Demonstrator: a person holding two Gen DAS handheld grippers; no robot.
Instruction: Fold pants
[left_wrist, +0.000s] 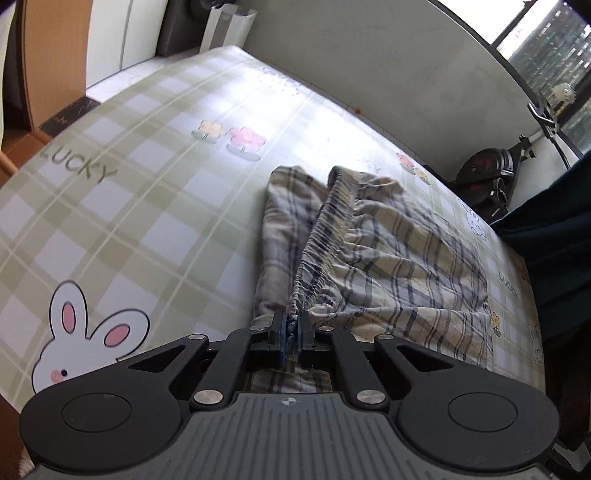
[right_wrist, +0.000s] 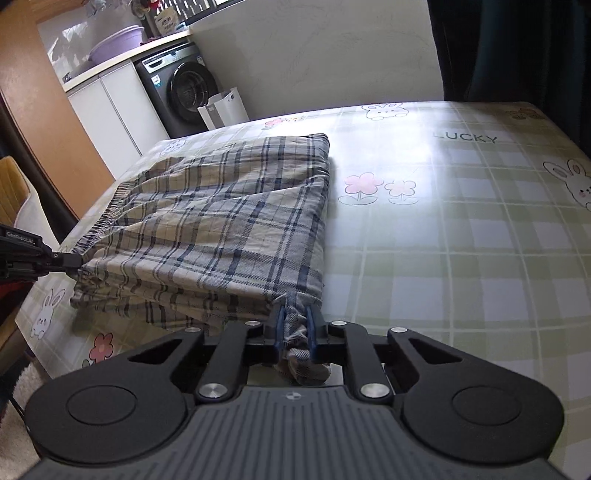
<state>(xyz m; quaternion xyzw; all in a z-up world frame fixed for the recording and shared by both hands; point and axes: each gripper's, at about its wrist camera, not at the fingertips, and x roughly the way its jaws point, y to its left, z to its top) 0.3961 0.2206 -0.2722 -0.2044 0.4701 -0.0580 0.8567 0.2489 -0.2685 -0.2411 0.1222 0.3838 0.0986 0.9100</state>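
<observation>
Clamped tight on the plaid pants (left_wrist: 388, 251): left tool (left_wrist: 294, 325), blue pads squeezed nearly together on the near end of the gathered elastic waistband (left_wrist: 325, 236). Same deal on the other side, right tool (right_wrist: 295, 323) pinching a bunched corner of the fabric (right_wrist: 207, 221), a wad of cloth stuffed between the pads and hanging out behind them. No earlier shot to compare, so just how it sits now.

Pants already folded over on themselves, lying on the surface (left_wrist: 147, 206), toward its near edge, lifted a bit at both gripped corners. Waistband running away from the left tool, far fold edge neat and straight in the right view. Left tool also visible from the right camera (right_wrist: 70, 263), poking in at the waistband corner.

Underneath: green checked cloth with bunnies (left_wrist: 85, 332), pink flowers (right_wrist: 364, 186) and "LUCKY" (right_wrist: 466, 138) printed on it.

Further out: washing machine (right_wrist: 186, 88), white cabinet (right_wrist: 110, 110), purple basin (right_wrist: 116, 42) on top, exercise bike (left_wrist: 491, 177) by the window.
</observation>
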